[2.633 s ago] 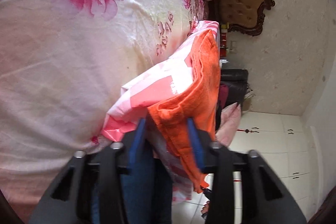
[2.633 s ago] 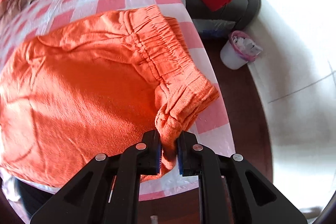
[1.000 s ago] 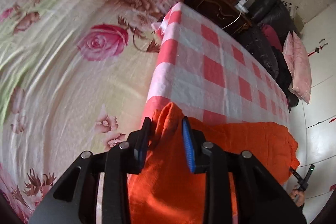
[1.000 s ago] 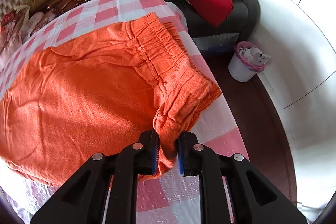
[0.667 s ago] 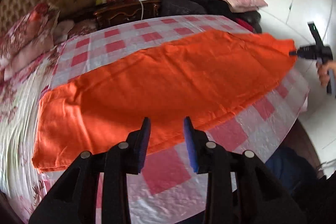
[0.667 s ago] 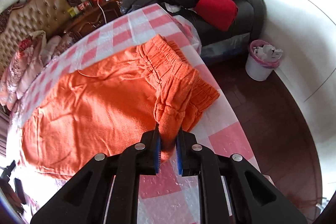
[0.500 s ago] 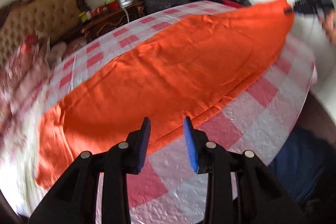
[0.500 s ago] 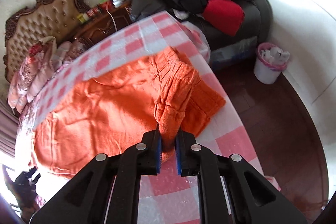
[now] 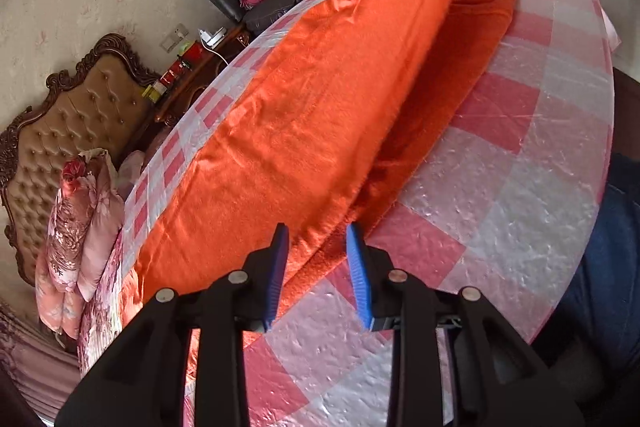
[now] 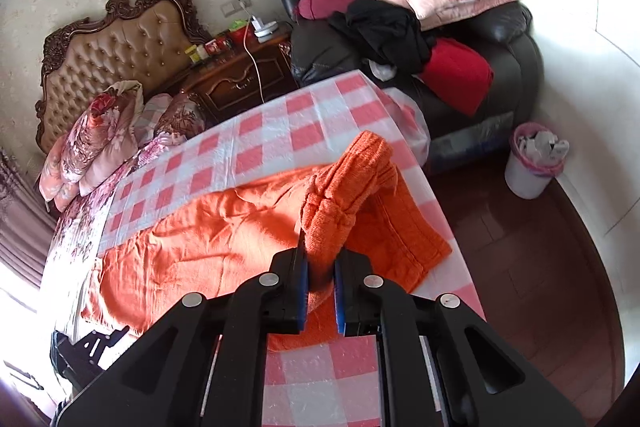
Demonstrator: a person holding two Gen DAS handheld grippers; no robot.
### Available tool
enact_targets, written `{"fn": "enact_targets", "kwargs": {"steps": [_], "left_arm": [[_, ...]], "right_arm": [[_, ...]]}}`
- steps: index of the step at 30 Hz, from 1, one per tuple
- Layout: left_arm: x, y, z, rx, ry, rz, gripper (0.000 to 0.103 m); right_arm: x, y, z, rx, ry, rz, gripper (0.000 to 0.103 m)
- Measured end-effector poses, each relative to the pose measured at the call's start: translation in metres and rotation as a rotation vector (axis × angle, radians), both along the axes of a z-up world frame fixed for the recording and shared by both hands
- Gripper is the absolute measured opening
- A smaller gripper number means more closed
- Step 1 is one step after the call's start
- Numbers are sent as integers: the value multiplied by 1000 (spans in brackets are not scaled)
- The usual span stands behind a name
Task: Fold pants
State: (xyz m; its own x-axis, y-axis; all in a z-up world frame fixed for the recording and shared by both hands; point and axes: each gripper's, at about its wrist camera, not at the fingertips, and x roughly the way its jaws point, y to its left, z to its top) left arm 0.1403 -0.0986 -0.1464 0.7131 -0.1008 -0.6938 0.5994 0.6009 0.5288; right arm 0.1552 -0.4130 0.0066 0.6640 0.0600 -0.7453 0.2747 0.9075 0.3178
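Observation:
The orange pants [image 10: 224,239] lie across the pink-and-white checked cloth [image 10: 304,123] on the table. My right gripper [image 10: 319,291] is shut on the bunched waistband [image 10: 344,203] and holds it lifted above the rest of the pants. In the left wrist view the upper layer of the pants [image 9: 320,99] rises off the lower layer [image 9: 472,39]. My left gripper [image 9: 316,275] is open at the near edge of the pants, with fabric between its blue pads but not pinched. It also shows small at the lower left of the right wrist view [image 10: 92,343].
The checked cloth [image 9: 520,167] ends at a rounded table edge near my jeans-clad leg [image 9: 612,259]. A bed with floral pillows [image 10: 96,131] and a tufted headboard [image 10: 120,55] lies to the left. A black sofa [image 10: 500,47] with cushions and a waste bin [image 10: 532,167] stand to the right.
My right gripper has lifted the waistband higher and carried it over toward the legs. My left gripper has let go of the hem, swung round and moved in to the near edge.

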Motion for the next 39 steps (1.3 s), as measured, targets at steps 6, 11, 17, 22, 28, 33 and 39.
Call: {"fn": "enact_targets", "kwargs": {"steps": [6,11,17,22,28,33,39], "left_arm": [[7,-1,2,-3,-13,35,4],[0,9,28,-27,-68,46,2],[-14,2,10,67,-39,-2,2],[-17,-4,12,85,-78,5,2],[-18,-10,6,104,-76,9,2],[-11,-14,10,83,-70,39,2],[-15,-18,3,83,-30,25,2]], "right_arm": [[1,-1,8,-10,-4,11,9],[1,-4,-4,-18,29,3,9],[2,-10,-68,-65,183,10,9],[0,-9,-100,-126,194,41,9],[4,-1,-59,-220,-45,134,9],[21,15,-20,-283,-235,225,9],[45,-20,-83,-168,18,134,9]]}}
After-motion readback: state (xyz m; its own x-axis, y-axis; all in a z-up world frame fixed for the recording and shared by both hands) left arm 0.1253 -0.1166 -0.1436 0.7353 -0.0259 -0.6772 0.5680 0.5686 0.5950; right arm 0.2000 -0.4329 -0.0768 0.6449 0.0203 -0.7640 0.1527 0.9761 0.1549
